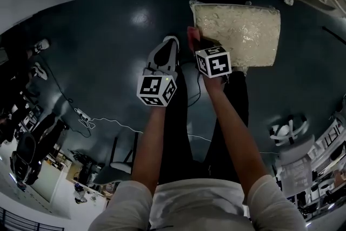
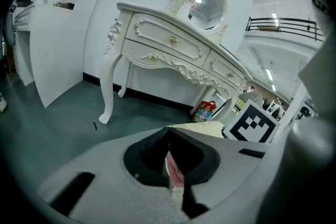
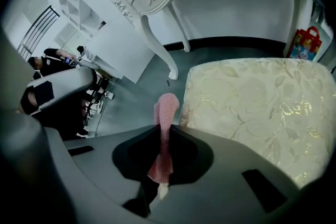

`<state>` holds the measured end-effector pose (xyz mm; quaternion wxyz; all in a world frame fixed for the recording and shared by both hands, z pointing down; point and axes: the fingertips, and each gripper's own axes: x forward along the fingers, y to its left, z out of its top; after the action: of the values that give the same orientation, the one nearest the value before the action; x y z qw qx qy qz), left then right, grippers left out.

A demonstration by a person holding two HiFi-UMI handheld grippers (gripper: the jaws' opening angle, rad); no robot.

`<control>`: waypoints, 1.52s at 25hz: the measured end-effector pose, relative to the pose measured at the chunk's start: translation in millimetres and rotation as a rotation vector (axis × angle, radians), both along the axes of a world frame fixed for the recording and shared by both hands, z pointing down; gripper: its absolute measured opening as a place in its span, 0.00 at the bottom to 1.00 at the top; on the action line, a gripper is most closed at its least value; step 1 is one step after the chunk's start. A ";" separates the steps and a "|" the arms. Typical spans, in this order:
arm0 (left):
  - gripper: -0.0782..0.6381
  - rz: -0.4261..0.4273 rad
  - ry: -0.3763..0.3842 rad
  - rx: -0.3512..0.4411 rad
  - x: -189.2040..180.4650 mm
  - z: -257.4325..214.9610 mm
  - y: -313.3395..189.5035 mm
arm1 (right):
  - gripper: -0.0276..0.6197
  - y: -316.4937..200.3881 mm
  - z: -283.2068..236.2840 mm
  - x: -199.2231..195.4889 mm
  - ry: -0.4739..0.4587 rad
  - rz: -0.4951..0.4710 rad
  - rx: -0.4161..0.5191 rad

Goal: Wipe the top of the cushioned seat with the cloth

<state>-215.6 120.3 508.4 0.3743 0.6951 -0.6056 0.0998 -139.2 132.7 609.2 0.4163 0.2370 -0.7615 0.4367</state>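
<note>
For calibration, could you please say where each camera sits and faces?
Head view: on head, facing steeply down at cushioned seat; forearms show.
Left gripper view: on left hand-held gripper, facing dressing table; jaws shut on pink sliver.
Right gripper view: on right hand-held gripper, facing seat; jaws pinch cloth.
Head, right share seat, cloth.

The cushioned seat point(image 1: 238, 35), upper right in the head view, is cream woven fabric whose floral pattern glints. The cloth point(image 3: 167, 107) is a pink, matt, coarse knit. The right hand-held gripper point(image 3: 166, 131) has a smooth, matt grey plastic shell. The floor point(image 1: 108, 30) is dark and glossy with light reflections. The carved dressing table point(image 2: 173, 50) is painted white with a soft sheen.
</note>
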 end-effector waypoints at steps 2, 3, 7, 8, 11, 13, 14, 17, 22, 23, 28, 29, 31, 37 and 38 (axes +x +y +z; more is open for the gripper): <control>0.12 0.002 0.002 0.001 0.6 1.3 0.3 | 0.10 -1.8 0.7 0.4 0.018 -0.022 0.013; 0.12 0.002 0.004 -0.001 1.9 2.5 0.8 | 0.10 -2.5 0.5 1.0 0.023 -0.030 0.019; 0.12 0.007 0.005 -0.015 15.2 7.0 3.7 | 0.09 -5.5 -2.1 9.7 0.006 -0.007 0.023; 0.12 0.011 0.007 -0.017 19.9 7.7 3.8 | 0.09 -6.7 -3.0 13.1 0.003 -0.004 0.025; 0.12 0.027 0.015 -0.017 33.8 9.1 1.9 | 0.09 -10.9 -6.2 22.2 -0.010 0.006 0.029; 0.12 0.041 0.019 -0.015 44.2 9.4 -1.1 | 0.09 -14.0 -8.3 28.9 -0.025 0.024 0.022; 0.12 0.049 0.021 -0.015 49.8 9.2 -2.7 | 0.09 -15.2 -9.2 33.0 -0.031 0.035 0.018; 0.12 0.075 0.025 -0.014 66.3 8.0 -6.5 | 0.09 -17.9 -11.5 47.0 -0.040 0.060 0.013; 0.12 0.113 0.025 -0.018 87.6 10.1 -12.8 | 0.09 -25.3 -11.5 73.1 -0.050 0.104 0.008; 0.12 0.118 0.024 -0.019 92.0 10.2 -13.8 | 0.09 -27.0 -11.5 79.7 -0.053 0.113 0.005; 0.12 0.155 0.028 -0.021 114.9 9.9 -21.0 | 0.09 -37.8 -11.9 113.6 -0.050 0.152 -0.005; 0.12 0.164 0.029 -0.021 119.8 10.1 -22.9 | 0.09 -40.4 -11.7 120.8 -0.044 0.157 -0.003; 0.12 0.179 0.031 -0.018 129.3 10.1 -27.1 | 0.09 -45.1 -11.7 134.2 -0.037 0.166 0.001; 0.12 0.221 0.042 -0.013 159.3 10.9 -36.6 | 0.09 -56.6 -11.8 172.9 -0.009 0.177 0.016; 0.12 0.228 0.044 -0.014 164.9 11.2 -37.4 | 0.09 -58.3 -11.6 179.9 -0.004 0.182 0.017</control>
<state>-50.7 82.9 519.6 0.3784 0.7588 -0.5137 0.1307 40.7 74.4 597.6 0.3712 0.3080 -0.7413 0.4668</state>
